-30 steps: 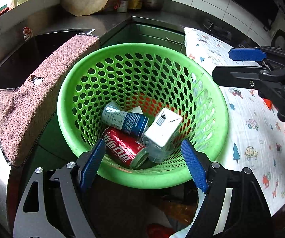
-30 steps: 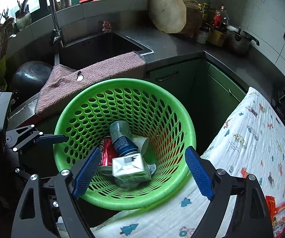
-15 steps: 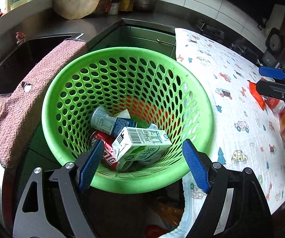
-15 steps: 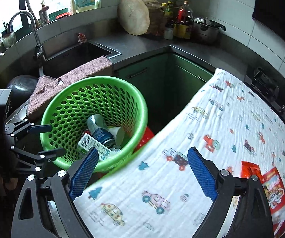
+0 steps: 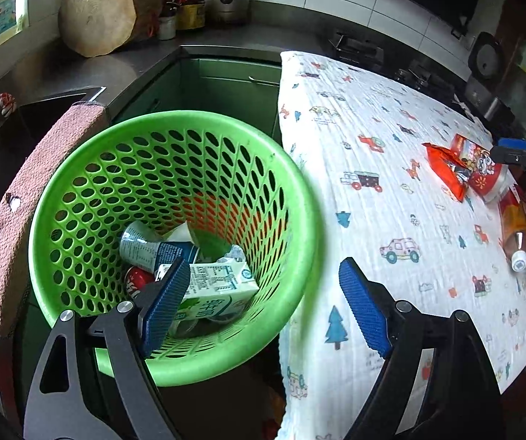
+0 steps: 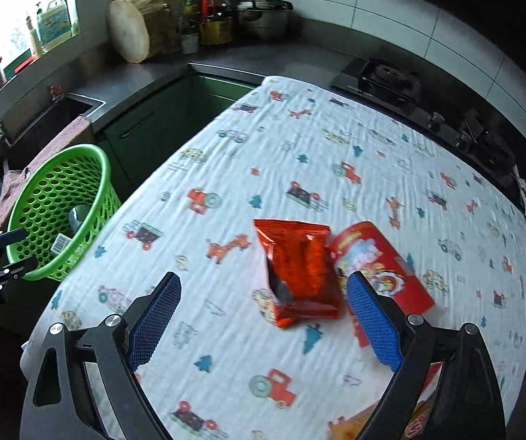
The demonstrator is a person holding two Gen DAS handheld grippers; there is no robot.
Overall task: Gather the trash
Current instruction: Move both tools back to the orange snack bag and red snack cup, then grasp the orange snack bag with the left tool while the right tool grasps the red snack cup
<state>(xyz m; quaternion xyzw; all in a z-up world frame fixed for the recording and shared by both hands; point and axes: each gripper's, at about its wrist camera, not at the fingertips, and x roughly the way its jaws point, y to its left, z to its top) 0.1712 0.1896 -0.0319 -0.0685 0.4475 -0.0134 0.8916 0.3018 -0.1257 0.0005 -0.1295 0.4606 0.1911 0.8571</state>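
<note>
2 wrappers left beside my green basket

My right gripper has just spread, empty, above the orange packet; I'd drop straight, straddling it. My left gripper, widening, holds nothing at the basket's rim.

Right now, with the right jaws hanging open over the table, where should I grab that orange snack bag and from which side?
Take the orange snack bag across its puffed middle, coming down from above. It lies flat on the printed cloth, its long axis running away from the right gripper, so the open jaws can straddle its narrow width. Its right edge sits close against the red packet, so seat that pad carefully.
</note>
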